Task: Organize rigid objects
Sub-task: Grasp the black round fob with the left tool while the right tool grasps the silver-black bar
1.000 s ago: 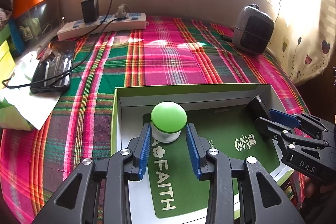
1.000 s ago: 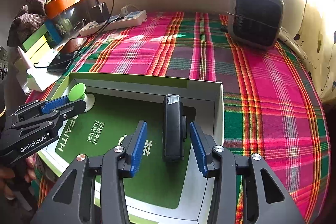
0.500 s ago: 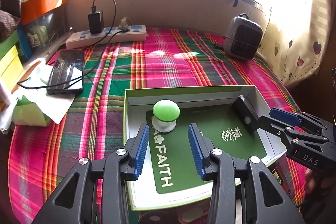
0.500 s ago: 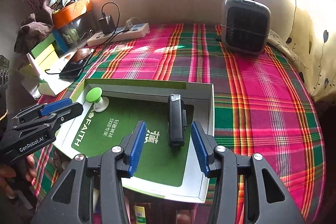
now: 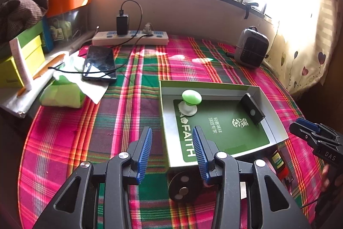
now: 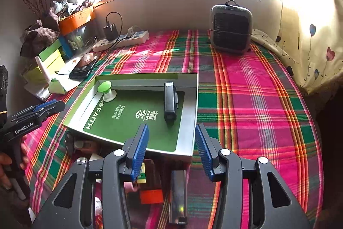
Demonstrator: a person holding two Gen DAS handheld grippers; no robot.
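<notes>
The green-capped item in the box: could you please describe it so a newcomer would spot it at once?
On the plaid cloth lies a shallow green-lined box. In its far left corner stands the green-capped knob on a white base, unlike the flat black device lying opposite.

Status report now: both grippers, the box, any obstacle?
Left gripper open, empty. Right gripper open, empty. Green knob and black device in the box. Nothing blocks.

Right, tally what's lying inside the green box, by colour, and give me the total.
Green: 1, the green-topped knob near the box's far left corner.
Black: 1, the black device lying by its right wall.
Total: 2.
</notes>
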